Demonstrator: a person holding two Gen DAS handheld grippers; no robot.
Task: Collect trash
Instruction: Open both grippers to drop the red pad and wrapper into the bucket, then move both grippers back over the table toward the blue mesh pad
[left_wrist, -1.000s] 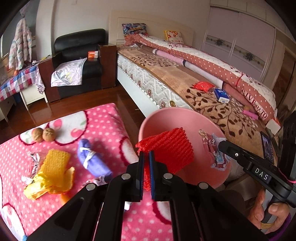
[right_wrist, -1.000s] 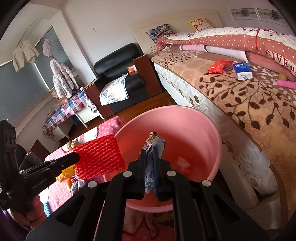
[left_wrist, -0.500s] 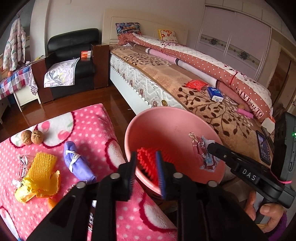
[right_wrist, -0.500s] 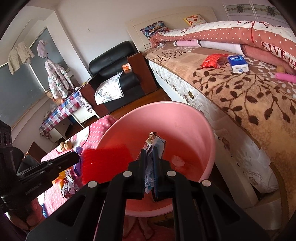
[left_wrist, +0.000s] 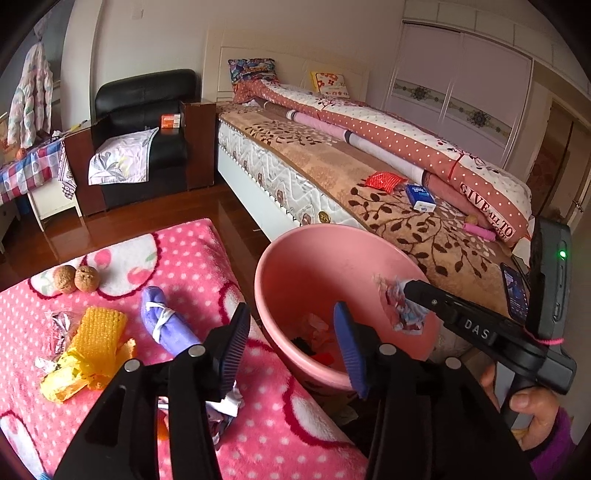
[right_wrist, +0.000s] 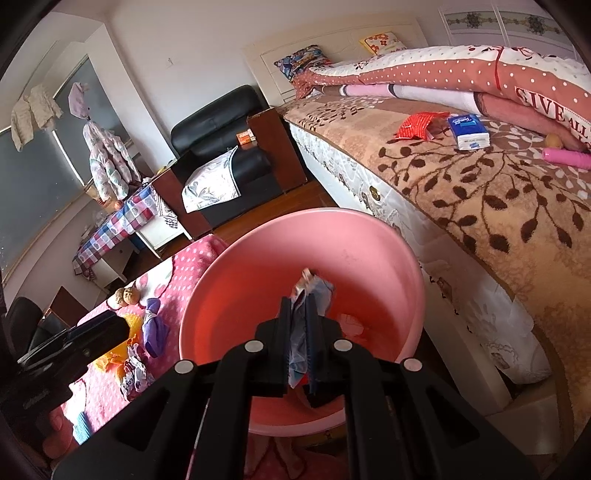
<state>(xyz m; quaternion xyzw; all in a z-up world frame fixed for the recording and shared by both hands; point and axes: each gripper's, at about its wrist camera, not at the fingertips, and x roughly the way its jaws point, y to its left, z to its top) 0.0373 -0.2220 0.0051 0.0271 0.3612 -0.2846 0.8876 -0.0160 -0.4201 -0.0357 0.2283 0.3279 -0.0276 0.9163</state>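
where the bed (left_wrist: 369, 177) runs along the right, a pink-blanketed tabletop (left_wrist: 192, 258) lies beside it, with a pink basin (left_wrist: 295, 251) between them holding scraps. the left gripper (left_wrist: 291, 332) hangs over the basin's near rim, jaws opening with nothing between them. the right gripper (right_wrist: 299, 325) is over the basin, jaws opening, a crumpled wrapper (right_wrist: 314, 288) still between them. a yellow foam net (left_wrist: 96, 332), purple bundle (left_wrist: 166, 325) and two walnuts (left_wrist: 75, 278) lie on the tabletop.
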